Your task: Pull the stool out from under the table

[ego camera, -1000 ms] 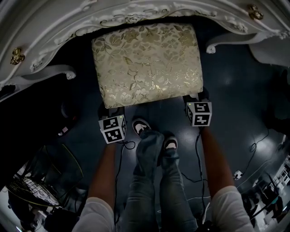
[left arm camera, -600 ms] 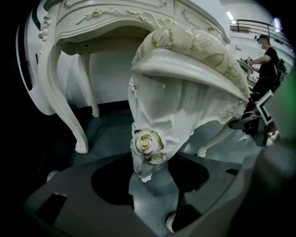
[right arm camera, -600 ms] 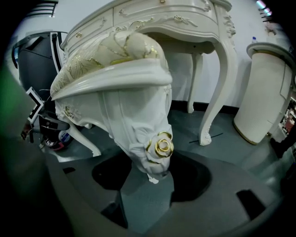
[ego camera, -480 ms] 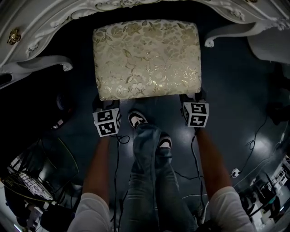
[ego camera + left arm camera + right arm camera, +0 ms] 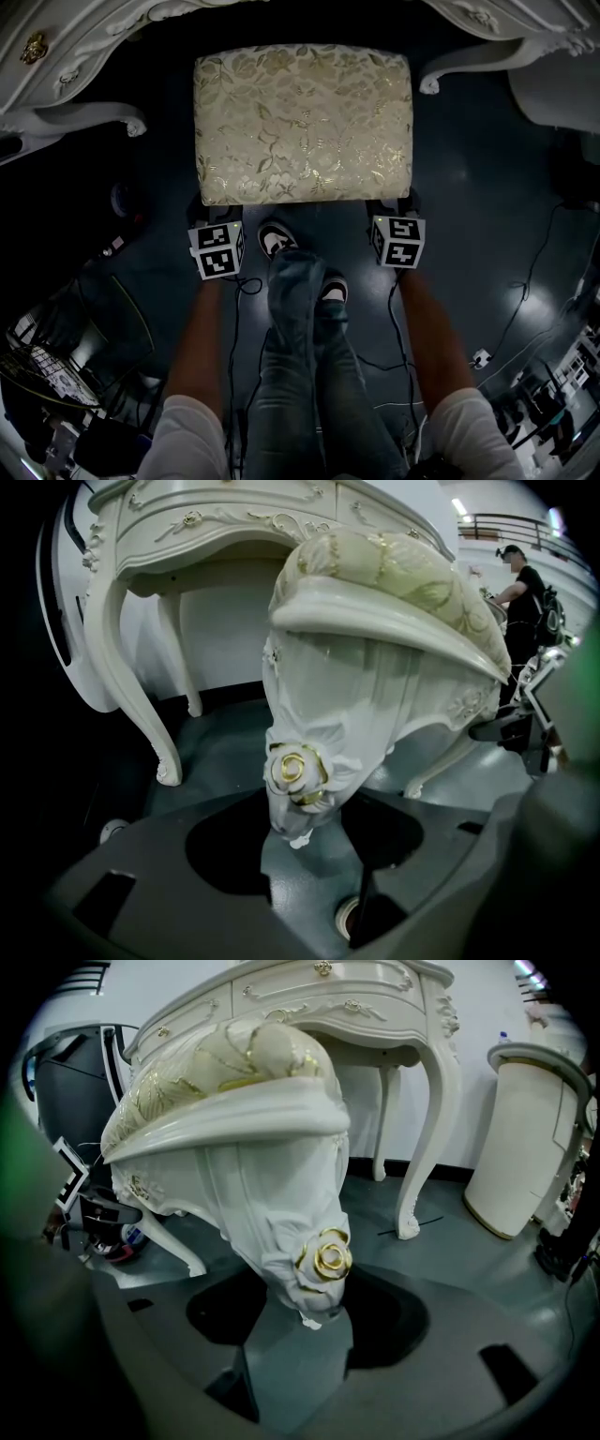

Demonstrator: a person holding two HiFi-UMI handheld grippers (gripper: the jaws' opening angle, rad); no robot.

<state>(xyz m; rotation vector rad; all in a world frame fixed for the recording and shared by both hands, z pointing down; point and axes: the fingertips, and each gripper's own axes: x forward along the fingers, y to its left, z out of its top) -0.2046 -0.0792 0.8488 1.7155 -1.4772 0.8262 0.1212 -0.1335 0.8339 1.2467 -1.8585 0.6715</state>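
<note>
The stool (image 5: 302,122) is standing on the dark floor (image 5: 487,187) in the upper centre of the head view, lying in the picture between the desk's two curled front feet. The desk (image 5: 66,56) is running off the top edge, so I am seeing only strips of it at the upper left and upper right. The cushion is hiding the stool's legs from above, and both tools' tips are tucked under its near edge. Only their marker cubes (image 5: 217,251) are showing, just below the near corners.

In the left gripper view, the left tool (image 5: 300,832) is clenching the stool's near-left leg, right under the gold rose carving (image 5: 298,772). In the right gripper view, the right tool (image 5: 309,1316) is gripping the near-right leg the same way, below its rose (image 5: 325,1258). The contact points are sitting in deep shadow on both sides.

My operator's shoes (image 5: 274,239) are standing between the cubes, close to the stool's near edge. The lower left of the head view is too dark to read. A person (image 5: 520,578) is standing far off at the upper right of the left gripper view.
</note>
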